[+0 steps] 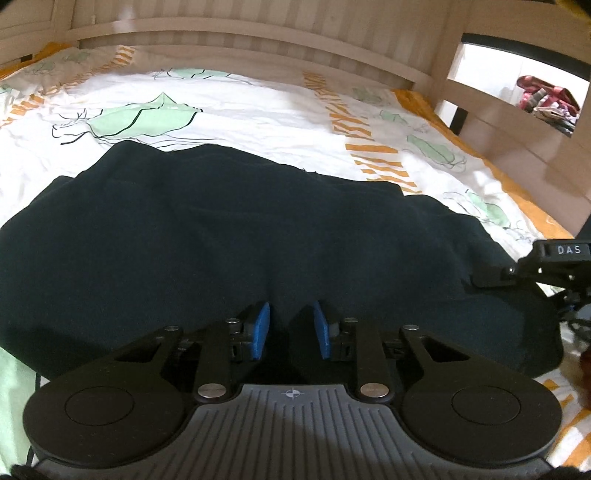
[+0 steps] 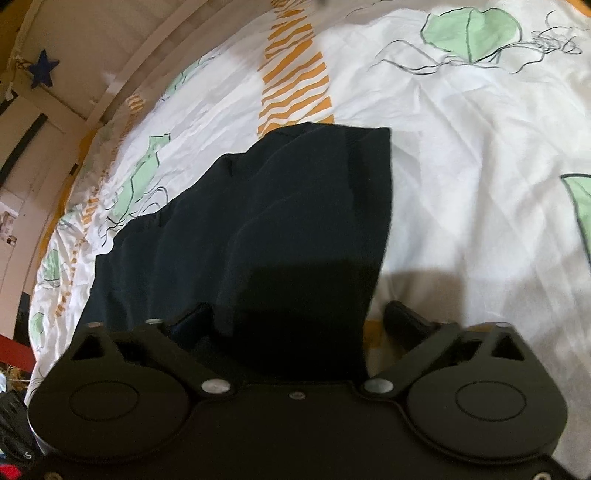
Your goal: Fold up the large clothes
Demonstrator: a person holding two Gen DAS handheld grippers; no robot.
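A large dark navy garment (image 1: 229, 236) lies spread across a bed with a white sheet printed with green leaves and orange stripes (image 1: 258, 99). My left gripper (image 1: 291, 325) sits low over the garment's near edge, its blue pads (image 1: 261, 330) a small gap apart with dark cloth between them. My right gripper (image 2: 295, 317) is wide open, its fingers (image 2: 404, 317) straddling a raised fold of the garment (image 2: 266, 221). The right gripper also shows in the left wrist view (image 1: 546, 266) at the garment's right edge.
A pale wooden slatted headboard (image 1: 258, 33) runs along the far side of the bed. A wooden shelf unit (image 1: 517, 110) with coloured cloth in it stands at the right. White sheet (image 2: 480, 166) extends beside the garment.
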